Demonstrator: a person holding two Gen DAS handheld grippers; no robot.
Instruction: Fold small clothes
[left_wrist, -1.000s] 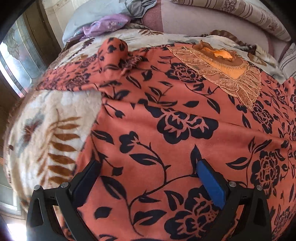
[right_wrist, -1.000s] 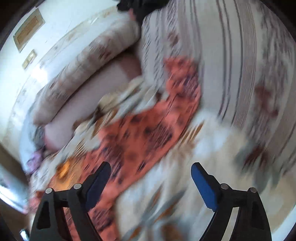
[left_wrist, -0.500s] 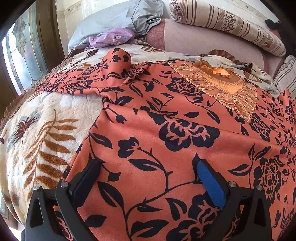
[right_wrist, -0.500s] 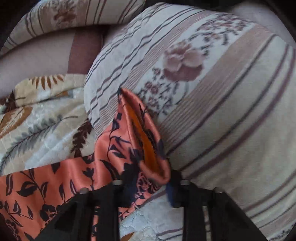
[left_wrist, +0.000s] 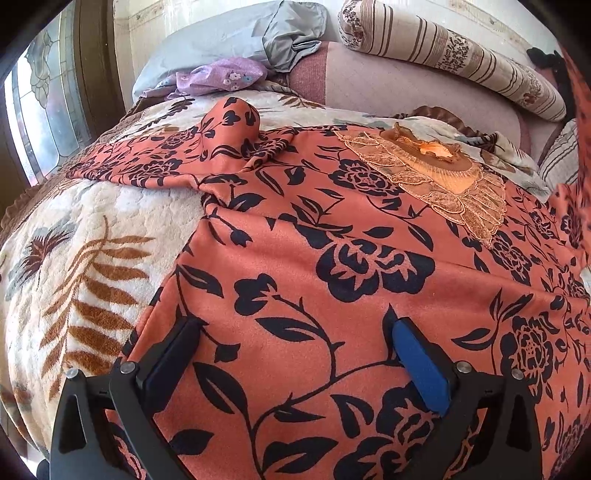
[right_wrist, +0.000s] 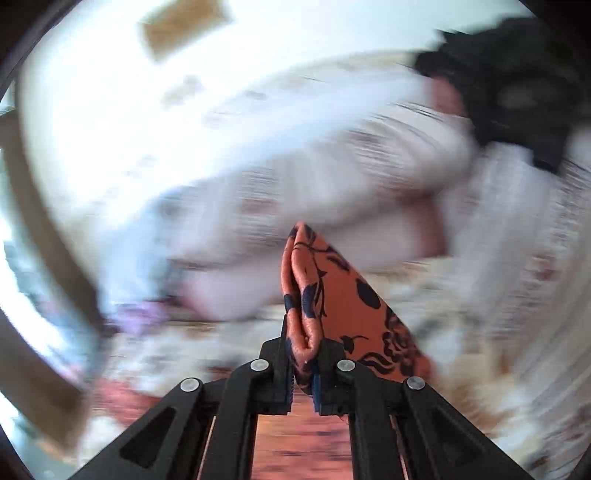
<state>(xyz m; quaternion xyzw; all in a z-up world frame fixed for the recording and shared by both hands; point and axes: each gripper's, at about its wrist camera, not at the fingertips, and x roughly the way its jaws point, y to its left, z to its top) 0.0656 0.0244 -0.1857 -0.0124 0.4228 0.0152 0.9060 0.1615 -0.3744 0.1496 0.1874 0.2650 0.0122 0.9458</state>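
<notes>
We see the orange floral garment (left_wrist: 332, 229) spread flat over the blanket (left_wrist: 74, 258) on the bed, printed side up, with a lace-trimmed neckline (left_wrist: 436, 173) toward the far right and one sleeve (left_wrist: 229, 122) bunched into a raised hump at the far left. The blanket is cream with brown leaf patterns and shows bare to the left of the garment.

The left tool (left_wrist: 291, 347) hangs just above the near part of the garment. Its jaws stand wide apart, with the blue pad (left_wrist: 421, 369) on the right side and the dark pad (left_wrist: 170, 358) on the left. Cloth lies below and between them, but we see neither pad pressing on it.

The right tool (right_wrist: 303, 365) is closed on a folded edge of the same garment (right_wrist: 332, 295). The pinched cloth stands up between the jaws and trails off to the lower right. In the left wrist view, we see orange cloth rising at the far right edge. The background of the right wrist view is heavily blurred; we cannot resolve details there.

Beyond the garment lie a striped bolster pillow (left_wrist: 450, 59), a grey pillow (left_wrist: 236, 40) and a small purple cloth (left_wrist: 218, 75).
</notes>
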